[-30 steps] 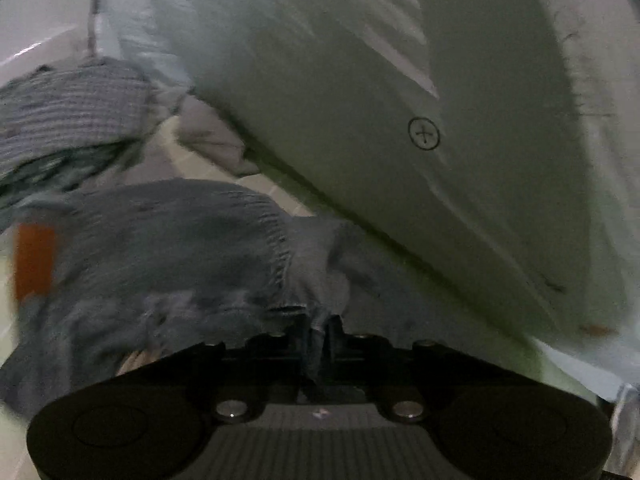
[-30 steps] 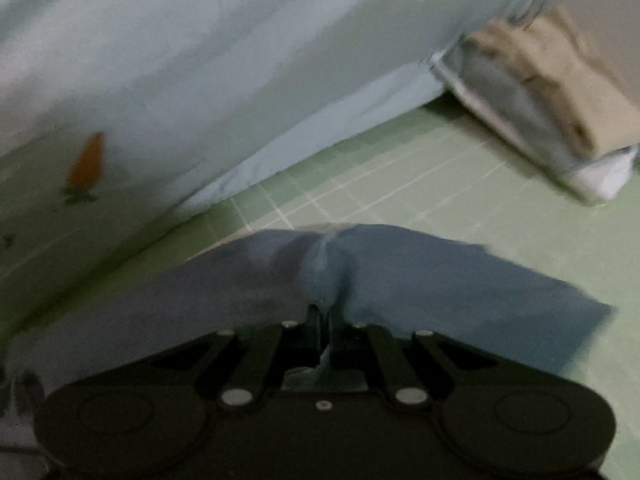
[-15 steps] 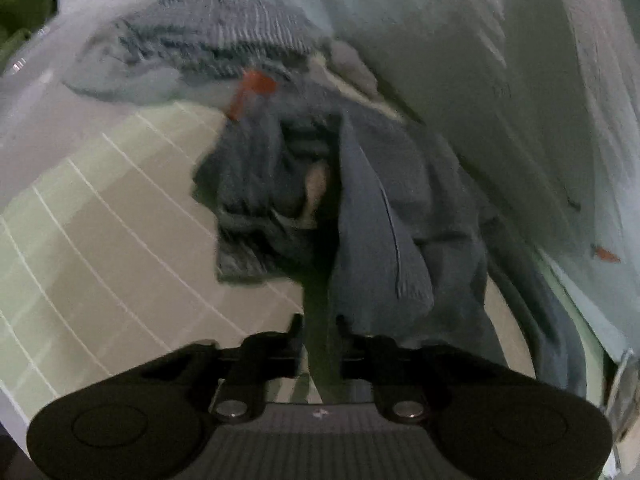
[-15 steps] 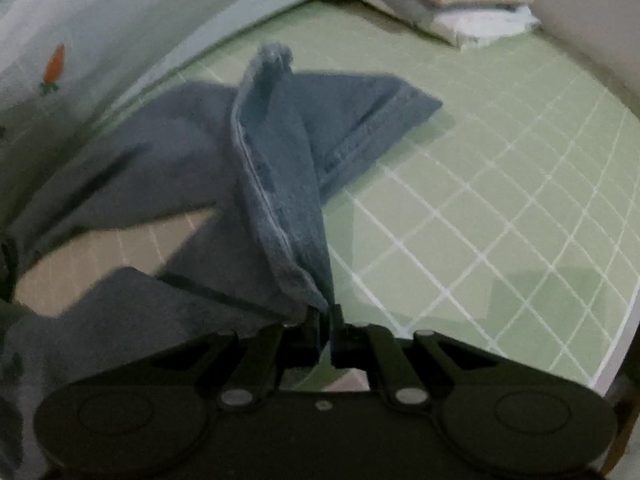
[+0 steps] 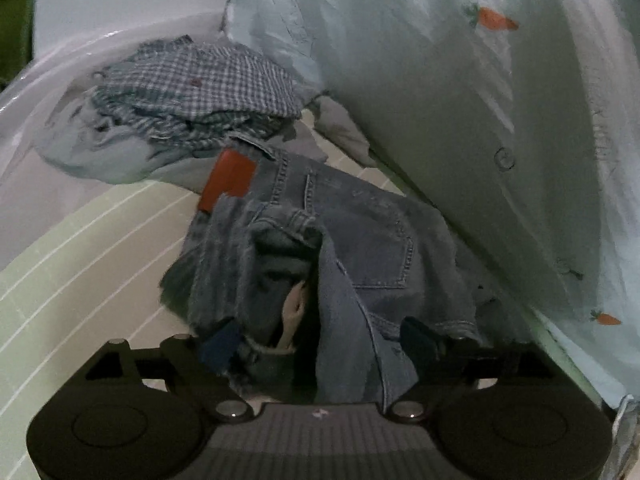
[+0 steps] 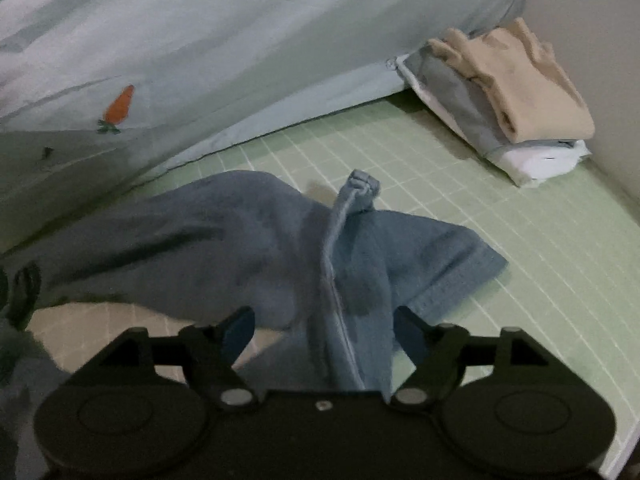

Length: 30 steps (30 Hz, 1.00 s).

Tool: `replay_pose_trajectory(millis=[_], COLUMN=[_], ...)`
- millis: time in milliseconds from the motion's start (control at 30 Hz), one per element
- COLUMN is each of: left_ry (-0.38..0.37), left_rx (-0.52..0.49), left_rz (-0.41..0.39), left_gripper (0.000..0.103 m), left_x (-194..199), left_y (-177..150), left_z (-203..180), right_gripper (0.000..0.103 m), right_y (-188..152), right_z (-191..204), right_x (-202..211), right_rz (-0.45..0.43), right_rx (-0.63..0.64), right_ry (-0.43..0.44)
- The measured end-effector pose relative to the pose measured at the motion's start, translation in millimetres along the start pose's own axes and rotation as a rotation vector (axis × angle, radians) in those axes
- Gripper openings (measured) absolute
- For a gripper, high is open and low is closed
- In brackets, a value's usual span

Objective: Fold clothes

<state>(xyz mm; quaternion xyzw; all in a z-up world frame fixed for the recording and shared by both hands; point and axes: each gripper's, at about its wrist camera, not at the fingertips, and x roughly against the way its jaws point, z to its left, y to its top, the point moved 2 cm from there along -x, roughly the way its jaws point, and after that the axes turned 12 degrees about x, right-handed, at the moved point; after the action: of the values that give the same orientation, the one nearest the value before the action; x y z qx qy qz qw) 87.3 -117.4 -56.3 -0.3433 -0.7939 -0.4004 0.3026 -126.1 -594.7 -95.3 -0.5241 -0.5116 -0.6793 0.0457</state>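
Observation:
A pair of blue jeans (image 5: 360, 232) lies crumpled on the green grid mat (image 5: 80, 264), waistband end with a red leather patch (image 5: 228, 184) toward the far side. My left gripper (image 5: 320, 340) is open, its fingers on either side of a raised denim fold. In the right wrist view the leg end of the jeans (image 6: 256, 240) lies on the mat (image 6: 540, 280). My right gripper (image 6: 324, 332) is open, with a ridge of denim running between its fingers.
A pile of checked and pale clothes (image 5: 188, 96) lies beyond the jeans. A light blue carrot-print quilt (image 5: 480, 100) rises along the far side (image 6: 200, 60). A folded stack with a beige garment on top (image 6: 512, 92) sits at the mat's far right corner.
Both grippers have opened and let go of the jeans. The jeans, lifted half a second ago, now rest lower on the mat.

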Motion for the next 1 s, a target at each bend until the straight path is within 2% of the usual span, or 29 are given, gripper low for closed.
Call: replay_pose_trajectory(millis=[100, 200, 267, 300, 333, 367, 400, 433, 533, 633, 833, 900, 1000], left_ry=[0.009, 0.023, 0.04, 0.05, 0.06, 0.071, 0.077, 0.082, 0.106, 0.127, 0.123, 0.105, 0.061], left_rx=[0.028, 0.052, 0.061, 0.062, 0.064, 0.068, 0.086, 0.107, 0.139, 0.103, 0.118, 0.129, 0.084], left_rz=[0.019, 0.038, 0.048, 0.05, 0.053, 0.056, 0.066, 0.076, 0.076, 0.053, 0.005, -0.011, -0.055], left_gripper=[0.088, 0.088, 0.087, 0.084, 0.071, 0.061, 0.047, 0.04, 0.035, 0.033, 0.03, 0.027, 0.021], left_x=[-18, -36, -47, -52, -56, -61, -66, -72, -91, -109, -151, -148, -115], left_y=[4, 6, 6, 6, 6, 6, 7, 8, 13, 23, 64, 76, 81], left_z=[-5, -6, -7, -6, -6, -5, -3, -1, -3, -18, -51, -63, -69], right_gripper=[0.077, 0.077, 0.067, 0.057, 0.039, 0.033, 0.025, 0.021, 0.017, 0.016, 0.014, 0.013, 0.011], right_y=[10, 11, 6, 4, 3, 4, 5, 7, 18, 40, 101, 109, 122], right_z=[1, -1, -5, -6, -6, -4, -1, 3, 10, 14, 15, 10, 2], right_x=[-25, -54, -71, -76, -76, -77, -78, -80, -94, -114, -164, -153, -137], right_rz=[0.044, 0.129, 0.187, 0.192, 0.173, 0.16, 0.152, 0.147, 0.138, 0.122, 0.082, 0.051, 0.004], right_rx=[0.004, 0.02, 0.018, 0.015, 0.012, 0.019, 0.038, 0.059, 0.076, 0.067, -0.01, -0.046, -0.1], right_ry=[-0.029, -0.119, -0.147, -0.143, -0.125, -0.112, -0.105, -0.103, -0.117, -0.124, -0.109, -0.092, -0.067])
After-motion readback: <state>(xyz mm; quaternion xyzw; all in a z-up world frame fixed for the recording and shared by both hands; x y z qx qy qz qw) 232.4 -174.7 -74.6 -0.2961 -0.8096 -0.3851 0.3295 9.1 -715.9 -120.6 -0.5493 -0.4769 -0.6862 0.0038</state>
